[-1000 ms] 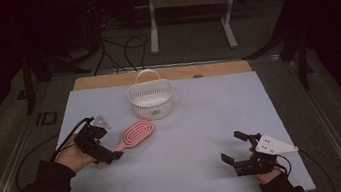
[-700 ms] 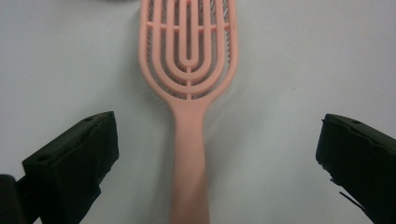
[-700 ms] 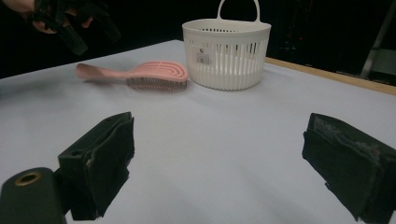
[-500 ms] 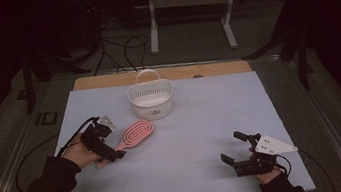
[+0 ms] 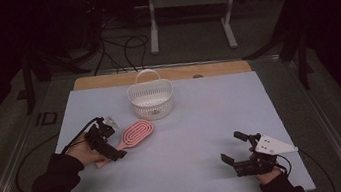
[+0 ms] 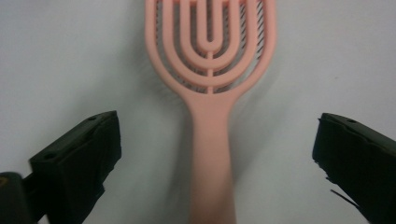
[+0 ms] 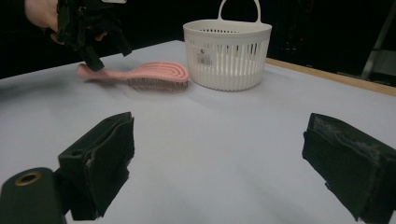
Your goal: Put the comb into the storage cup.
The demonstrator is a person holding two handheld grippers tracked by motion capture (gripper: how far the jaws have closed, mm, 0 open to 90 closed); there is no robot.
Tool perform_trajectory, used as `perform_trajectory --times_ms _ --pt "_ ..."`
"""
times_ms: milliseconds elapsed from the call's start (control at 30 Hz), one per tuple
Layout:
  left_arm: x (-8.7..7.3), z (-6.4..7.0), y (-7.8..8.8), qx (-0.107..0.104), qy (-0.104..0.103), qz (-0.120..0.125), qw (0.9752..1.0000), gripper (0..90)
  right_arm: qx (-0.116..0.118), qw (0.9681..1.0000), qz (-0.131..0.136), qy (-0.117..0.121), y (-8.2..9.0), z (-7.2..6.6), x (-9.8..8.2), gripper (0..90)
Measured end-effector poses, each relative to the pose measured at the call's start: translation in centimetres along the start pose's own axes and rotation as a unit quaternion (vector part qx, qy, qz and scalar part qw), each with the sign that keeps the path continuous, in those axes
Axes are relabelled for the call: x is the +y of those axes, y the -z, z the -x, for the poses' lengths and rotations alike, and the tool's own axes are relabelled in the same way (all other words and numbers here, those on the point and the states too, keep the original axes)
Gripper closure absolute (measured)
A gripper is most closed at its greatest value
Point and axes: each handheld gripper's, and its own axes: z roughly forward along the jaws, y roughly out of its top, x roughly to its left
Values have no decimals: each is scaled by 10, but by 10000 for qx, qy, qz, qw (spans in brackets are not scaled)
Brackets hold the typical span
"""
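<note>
1. Left gripper view: the pink hairbrush is seen lying flat on the pale table cover, its handle running down between the two black jaws, which are spread wide and touch nothing.
2. From the high view, the left gripper is held over the brush handle, and the brush head is pointed toward the white basket, which stands near it but apart.
3. The right gripper is held low near the table's front right, well apart from the brush; its jaws are spread wide and empty.
</note>
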Motion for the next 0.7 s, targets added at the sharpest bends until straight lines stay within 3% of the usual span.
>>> perform_trajectory --times_ms 600,700 --pt "5 -2 -15 -79 -120 -448 9989 198 11 10000 -6 2 0 0 0 88" --pt "6 -3 -16 -51 -92 -484 9988 262 6 10000 11 6 0 0 0 88"
